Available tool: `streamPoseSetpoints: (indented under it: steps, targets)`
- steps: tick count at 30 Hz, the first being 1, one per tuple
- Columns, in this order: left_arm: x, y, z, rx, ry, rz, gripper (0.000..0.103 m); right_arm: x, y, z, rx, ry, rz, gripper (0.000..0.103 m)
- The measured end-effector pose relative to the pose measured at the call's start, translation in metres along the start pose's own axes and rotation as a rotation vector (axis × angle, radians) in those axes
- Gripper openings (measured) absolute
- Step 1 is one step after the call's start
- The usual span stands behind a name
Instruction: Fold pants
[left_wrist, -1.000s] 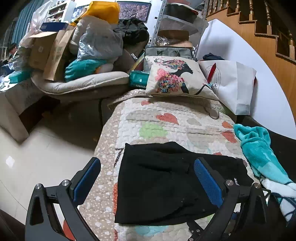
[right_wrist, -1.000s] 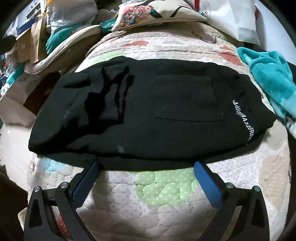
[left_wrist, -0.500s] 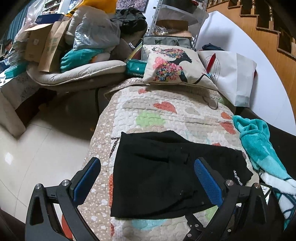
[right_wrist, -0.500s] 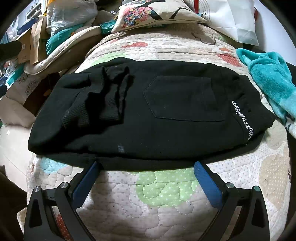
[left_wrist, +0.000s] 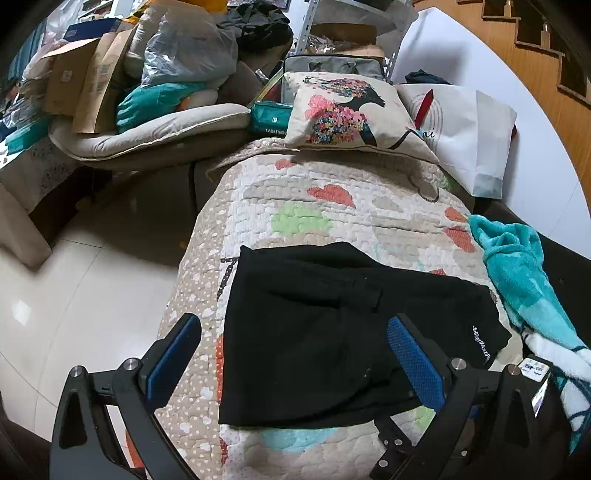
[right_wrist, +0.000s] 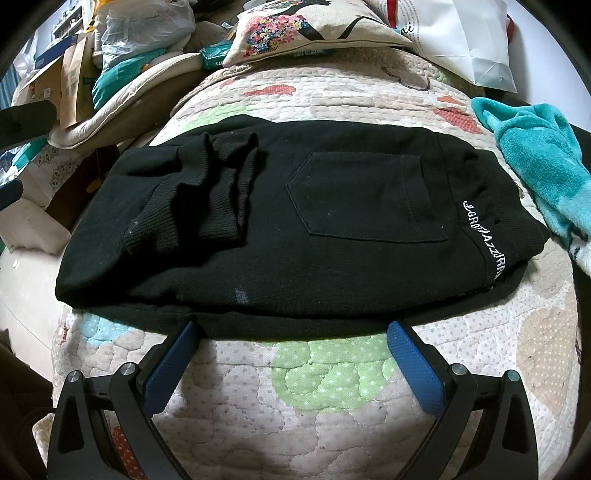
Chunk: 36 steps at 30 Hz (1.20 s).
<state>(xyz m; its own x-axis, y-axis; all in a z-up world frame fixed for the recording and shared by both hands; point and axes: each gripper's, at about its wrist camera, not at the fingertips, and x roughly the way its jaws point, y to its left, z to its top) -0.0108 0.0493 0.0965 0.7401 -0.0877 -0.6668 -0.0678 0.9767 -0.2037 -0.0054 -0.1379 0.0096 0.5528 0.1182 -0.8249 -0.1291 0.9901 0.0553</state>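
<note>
The black pants (right_wrist: 295, 221) lie folded into a flat rectangle on the quilted cover (right_wrist: 332, 387), with the ribbed cuffs on top at the left, a back pocket in the middle and white lettering at the right end. They also show in the left wrist view (left_wrist: 332, 325). My left gripper (left_wrist: 291, 354) is open and empty, held above the pants' left end. My right gripper (right_wrist: 291, 354) is open and empty, just in front of the pants' near edge, its fingertips close to the fabric.
A teal towel (left_wrist: 524, 269) lies on the right side of the cover. A floral pillow (left_wrist: 347, 110) and a white bag (left_wrist: 472, 136) sit at the far end. A cluttered couch (left_wrist: 147, 125) and tiled floor (left_wrist: 74, 295) are on the left.
The left gripper has drawn back and up from the pants, so they look smaller and farther. The right gripper has barely moved. The pants lie as before.
</note>
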Motion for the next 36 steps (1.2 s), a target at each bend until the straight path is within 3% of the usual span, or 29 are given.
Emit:
streamPoseSetpoints:
  steps: [4,8,12,14,18,22,28,36]
  targets:
    - [0.004,0.000,-0.001,0.006,0.009,0.011,0.101,-0.003,-0.003,0.003,0.024,0.022,0.023,0.103]
    - [0.008,0.004,0.002,0.004,0.027,0.018,0.101,-0.022,-0.037,0.013,0.187,0.002,0.070,0.098]
    - [0.010,0.003,0.023,-0.032,0.057,-0.054,0.101,-0.035,-0.092,0.019,0.400,-0.031,0.063,0.088]
    - [0.012,-0.006,0.034,-0.019,0.068,-0.116,0.100,-0.036,-0.114,0.019,0.481,-0.031,0.075,0.077]
    - [0.033,-0.055,0.060,0.108,0.143,-0.264,0.083,-0.030,-0.148,0.014,0.609,-0.021,0.102,0.068]
    - [0.072,-0.109,0.075,0.196,0.252,-0.328,0.082,-0.026,-0.170,0.008,0.723,-0.024,0.139,0.066]
    - [0.135,-0.203,0.063,0.386,0.394,-0.382,0.082,-0.020,-0.174,0.016,0.722,-0.064,0.171,0.066]
    - [0.205,-0.279,0.042,0.443,0.530,-0.472,0.082,-0.002,-0.179,0.020,0.743,-0.083,0.182,0.067]
